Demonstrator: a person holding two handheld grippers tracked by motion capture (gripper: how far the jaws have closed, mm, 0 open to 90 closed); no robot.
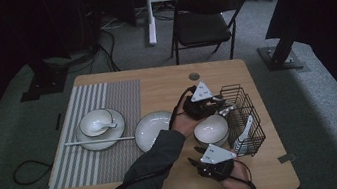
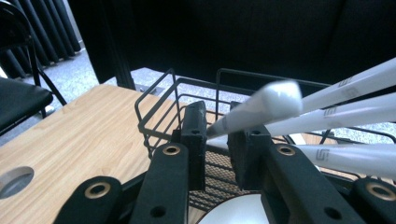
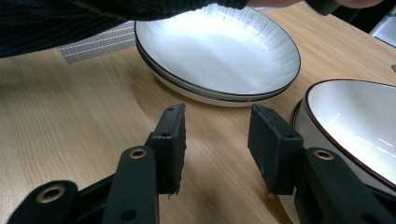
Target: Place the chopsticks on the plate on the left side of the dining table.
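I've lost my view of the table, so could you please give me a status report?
Left gripper at wire basket, jaws open, white utensil between them. Right gripper open, empty, beside bowl. Nothing in the way.

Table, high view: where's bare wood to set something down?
Free: the far strip of the table beyond the plate, and the near edge left of the right gripper. Crowded: striped mat, and the right side around the bowl and wire basket.
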